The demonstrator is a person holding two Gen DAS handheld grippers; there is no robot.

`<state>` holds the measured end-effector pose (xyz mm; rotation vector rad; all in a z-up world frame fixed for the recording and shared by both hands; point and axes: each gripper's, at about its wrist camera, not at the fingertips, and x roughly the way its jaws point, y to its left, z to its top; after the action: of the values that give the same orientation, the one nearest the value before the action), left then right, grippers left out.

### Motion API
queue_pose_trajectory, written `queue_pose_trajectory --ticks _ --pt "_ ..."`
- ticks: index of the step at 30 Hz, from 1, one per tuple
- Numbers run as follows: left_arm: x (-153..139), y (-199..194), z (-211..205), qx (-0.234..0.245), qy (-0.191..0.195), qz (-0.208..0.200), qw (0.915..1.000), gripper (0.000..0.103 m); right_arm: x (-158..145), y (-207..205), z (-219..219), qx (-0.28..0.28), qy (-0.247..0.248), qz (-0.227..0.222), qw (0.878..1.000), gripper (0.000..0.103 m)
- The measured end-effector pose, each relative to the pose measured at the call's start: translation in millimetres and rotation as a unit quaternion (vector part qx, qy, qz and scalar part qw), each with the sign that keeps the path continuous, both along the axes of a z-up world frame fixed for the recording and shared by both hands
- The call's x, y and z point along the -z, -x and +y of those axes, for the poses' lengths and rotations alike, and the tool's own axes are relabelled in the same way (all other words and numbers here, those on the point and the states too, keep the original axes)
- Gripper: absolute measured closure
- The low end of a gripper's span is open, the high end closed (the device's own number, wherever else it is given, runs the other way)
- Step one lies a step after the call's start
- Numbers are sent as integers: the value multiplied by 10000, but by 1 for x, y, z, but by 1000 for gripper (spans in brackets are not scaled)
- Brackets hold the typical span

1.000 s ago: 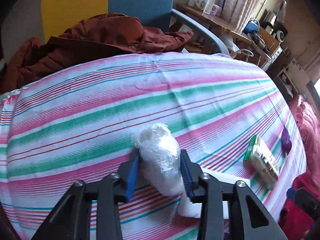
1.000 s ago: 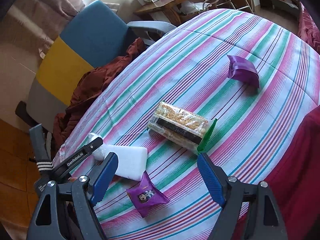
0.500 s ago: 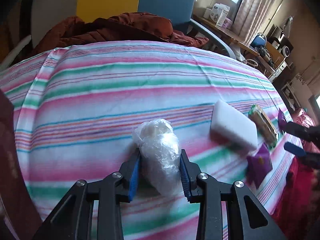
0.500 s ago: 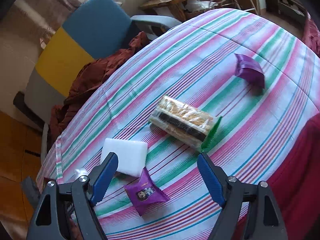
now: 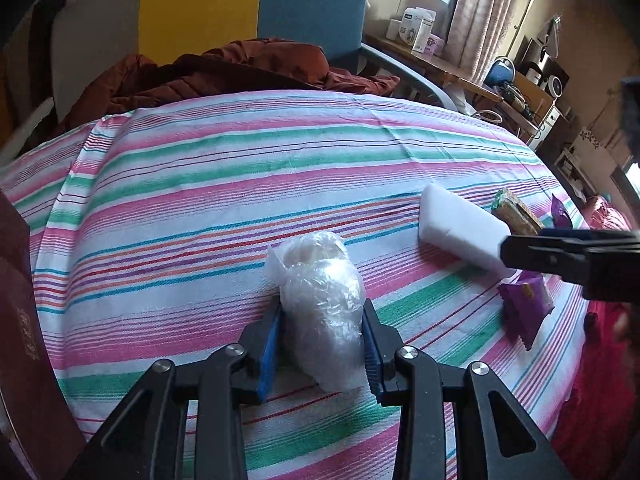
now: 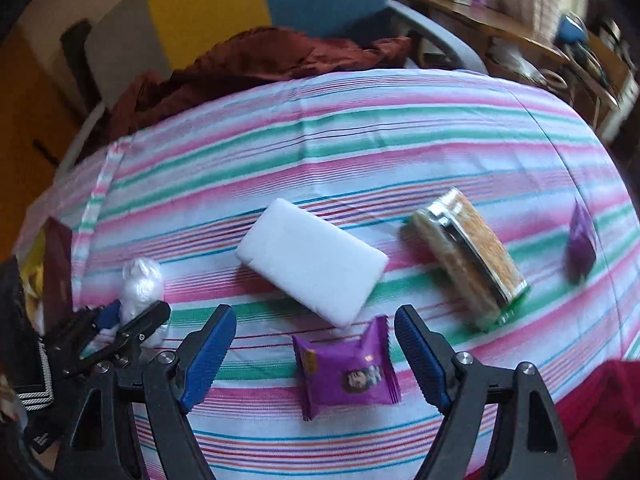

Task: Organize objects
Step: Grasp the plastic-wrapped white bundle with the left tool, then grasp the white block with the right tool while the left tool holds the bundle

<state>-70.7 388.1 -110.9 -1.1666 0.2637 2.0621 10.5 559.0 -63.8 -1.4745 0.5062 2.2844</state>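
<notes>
My left gripper (image 5: 322, 350) is shut on a clear plastic bag of white stuff (image 5: 320, 304), low over the striped tablecloth (image 5: 200, 208); the same bag (image 6: 142, 282) and gripper (image 6: 122, 316) show at the left in the right wrist view. My right gripper (image 6: 314, 354) stands open above a small purple snack packet (image 6: 346, 376), which lies between its blue pads without touching them. Just beyond lies a white sponge block (image 6: 312, 262). Right of it are a clear cracker pack (image 6: 468, 258) and a second purple packet (image 6: 580, 242).
A dark red jacket (image 5: 224, 72) is heaped on the blue and yellow chair (image 5: 312, 4) behind the table. A maroon box (image 5: 20, 320) stands at the table's left edge. Red cloth (image 6: 600, 400) lies past the right edge. Cluttered desks (image 5: 460, 68) line the far wall.
The left gripper carried the bag leftward, away from the sponge block. The right gripper rolled and shifted so the purple packet now lies centred between its open fingers.
</notes>
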Motion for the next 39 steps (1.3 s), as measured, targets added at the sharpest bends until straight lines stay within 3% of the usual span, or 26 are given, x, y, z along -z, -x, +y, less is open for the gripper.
queue_pose_trajectory --ticks 5,10,16,28,31,39 --pt "2 -6 1 63 17 306 9995 66 18 39 -1 -785 -675 -565 9930 20" --pt "3 -4 -1 41 -58 279 9996 66 40 60 -1 -1246 -758 -624 9873 18" --pt "4 -8 3 12 6 434 9991 65 48 57 10 -1160 -421 -265 9920 18" --pt "4 -9 3 5 -17 454 9990 65 45 56 5 -1176 -518 -267 9913 20" --pt "4 -10 4 3 -4 479 9989 65 43 57 4 -1175 -557 -232 9912 25" --pt "4 -12 5 7 60 567 9984 67 32 61 -6 -1325 -405 136 9903 28"
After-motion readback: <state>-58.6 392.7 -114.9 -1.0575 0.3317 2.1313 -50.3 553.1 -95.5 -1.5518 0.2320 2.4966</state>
